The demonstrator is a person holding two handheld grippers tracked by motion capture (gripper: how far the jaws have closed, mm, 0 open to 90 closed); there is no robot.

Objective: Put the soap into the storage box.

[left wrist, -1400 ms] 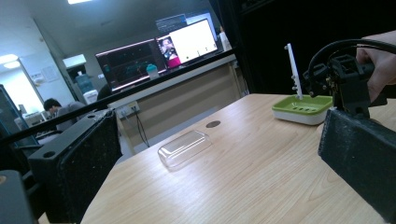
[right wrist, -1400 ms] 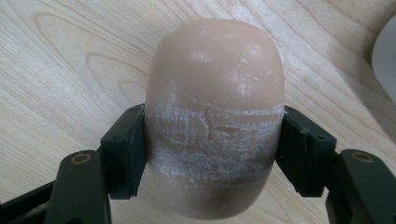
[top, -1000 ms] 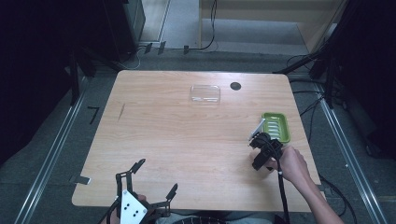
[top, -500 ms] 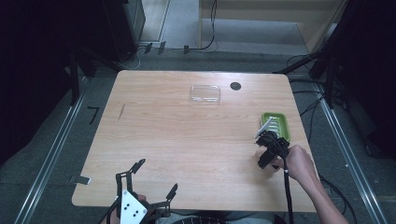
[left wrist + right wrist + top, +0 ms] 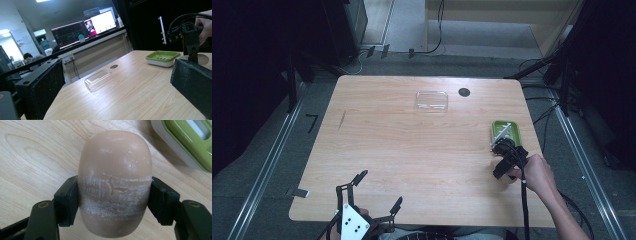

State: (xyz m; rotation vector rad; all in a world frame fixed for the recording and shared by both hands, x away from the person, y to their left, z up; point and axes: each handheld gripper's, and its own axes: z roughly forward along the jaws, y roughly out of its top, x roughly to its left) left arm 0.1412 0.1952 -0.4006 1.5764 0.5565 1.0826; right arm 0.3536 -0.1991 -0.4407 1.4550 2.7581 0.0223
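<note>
At the right edge of the worktop (image 5: 412,150), the right claw (image 5: 113,202) is clamped across the soap bar (image 5: 114,182), whose long axis points away from it, with the green soap dish (image 5: 190,142) just beyond to the upper right; the left claw (image 5: 374,192), jaws apart, is far off.

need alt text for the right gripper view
A rounded tan bar of soap, its middle scuffed white, is clamped between the two black jaws of the right gripper above a light wooden table. A corner of a green soap dish with a white base shows at top right.
</note>
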